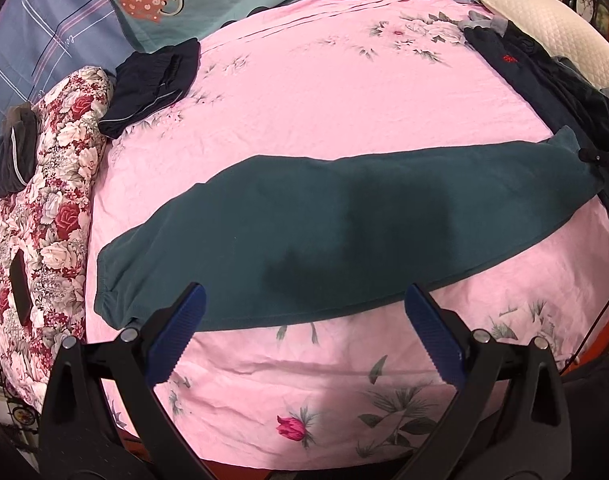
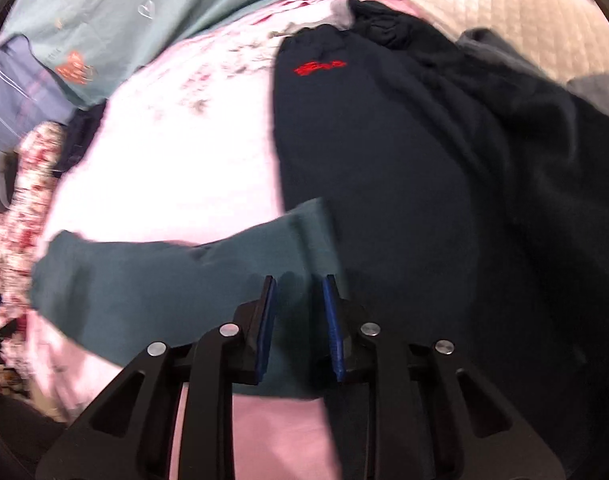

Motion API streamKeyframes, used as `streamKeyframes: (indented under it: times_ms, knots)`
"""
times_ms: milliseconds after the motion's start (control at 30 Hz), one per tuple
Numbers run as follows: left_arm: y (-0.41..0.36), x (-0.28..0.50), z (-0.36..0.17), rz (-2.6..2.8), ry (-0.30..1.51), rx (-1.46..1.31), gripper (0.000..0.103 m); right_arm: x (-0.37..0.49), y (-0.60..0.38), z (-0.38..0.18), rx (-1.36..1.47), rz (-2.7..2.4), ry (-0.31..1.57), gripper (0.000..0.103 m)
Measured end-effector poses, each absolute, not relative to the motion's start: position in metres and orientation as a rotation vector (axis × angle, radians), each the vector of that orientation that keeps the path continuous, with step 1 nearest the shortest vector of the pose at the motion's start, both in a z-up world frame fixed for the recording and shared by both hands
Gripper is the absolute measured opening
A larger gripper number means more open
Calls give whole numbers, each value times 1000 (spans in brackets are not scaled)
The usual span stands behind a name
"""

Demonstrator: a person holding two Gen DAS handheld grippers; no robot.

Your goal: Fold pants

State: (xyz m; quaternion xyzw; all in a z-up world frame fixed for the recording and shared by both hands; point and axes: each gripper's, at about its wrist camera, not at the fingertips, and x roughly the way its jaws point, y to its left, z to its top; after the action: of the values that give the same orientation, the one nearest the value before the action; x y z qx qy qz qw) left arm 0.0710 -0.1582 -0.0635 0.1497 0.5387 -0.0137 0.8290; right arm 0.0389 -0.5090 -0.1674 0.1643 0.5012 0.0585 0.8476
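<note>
Dark teal pants [image 1: 344, 232] lie folded lengthwise as one long strip across the pink floral bedsheet [image 1: 324, 100]. My left gripper [image 1: 304, 300] is open and empty, its blue pads just above the strip's near edge, left of middle. My right gripper [image 2: 298, 284] hovers over the right end of the teal pants [image 2: 184, 288]; its jaws stand a narrow gap apart with nothing between them. That view is motion-blurred. The right gripper's tip also shows in the left wrist view [image 1: 596, 156] at the pants' right end.
A pile of dark navy pants with a red logo [image 2: 384, 140] lies at the right, [image 1: 544, 80]. Folded dark pants [image 1: 152, 84] sit at the back left beside a floral quilt roll [image 1: 44, 220]. Pillows [image 1: 544, 28] line the back.
</note>
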Motion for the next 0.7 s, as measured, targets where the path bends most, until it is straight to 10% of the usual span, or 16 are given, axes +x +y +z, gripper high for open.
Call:
streamKeyframes:
  times_ms: [700]
  knots:
    - [-188,77,-65,-54,1146,374,101,26,-501,-125,245,166,947,7]
